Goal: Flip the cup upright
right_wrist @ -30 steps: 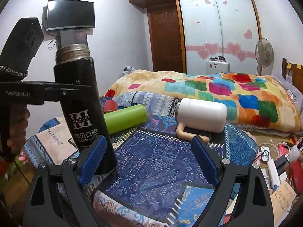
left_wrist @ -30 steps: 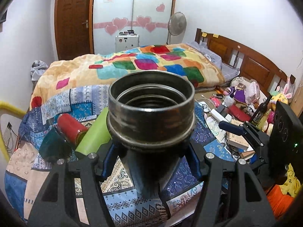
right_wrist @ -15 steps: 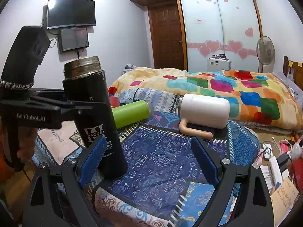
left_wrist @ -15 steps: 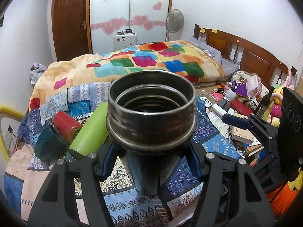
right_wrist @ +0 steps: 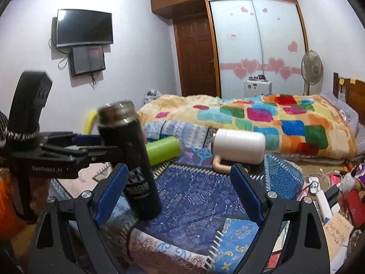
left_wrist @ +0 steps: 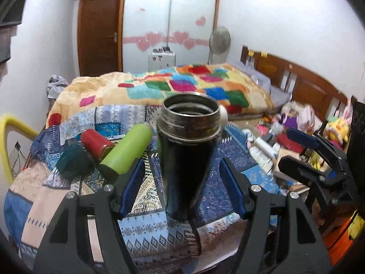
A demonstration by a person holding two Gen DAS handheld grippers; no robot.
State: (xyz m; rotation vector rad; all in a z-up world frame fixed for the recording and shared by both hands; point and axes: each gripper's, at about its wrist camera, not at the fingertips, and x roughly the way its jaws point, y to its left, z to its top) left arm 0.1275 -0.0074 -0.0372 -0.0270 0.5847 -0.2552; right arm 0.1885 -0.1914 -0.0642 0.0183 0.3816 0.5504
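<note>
A black flask (left_wrist: 186, 159) with a bare steel rim stands upright on the patterned cloth, mouth up. My left gripper (left_wrist: 182, 182) is open, its blue pads on either side of the flask with gaps showing. In the right wrist view the flask (right_wrist: 132, 159) stands at the left, blurred, with the left gripper (right_wrist: 100, 148) beside it. My right gripper (right_wrist: 178, 194) is open and empty over the blue cloth. A white cup with a tan handle (right_wrist: 238, 146) lies on its side behind.
A green bottle (left_wrist: 125, 153), a red cup (left_wrist: 95, 142) and a dark teal cup (left_wrist: 73, 162) lie on their sides at the left. The bed with a colourful quilt (left_wrist: 182, 86) is behind. Clutter lies on the floor (right_wrist: 330, 189) at the right.
My left gripper has opened and let go of the black flask, drawing back from it. The flask now stands on the cloth. The right gripper has barely moved.
</note>
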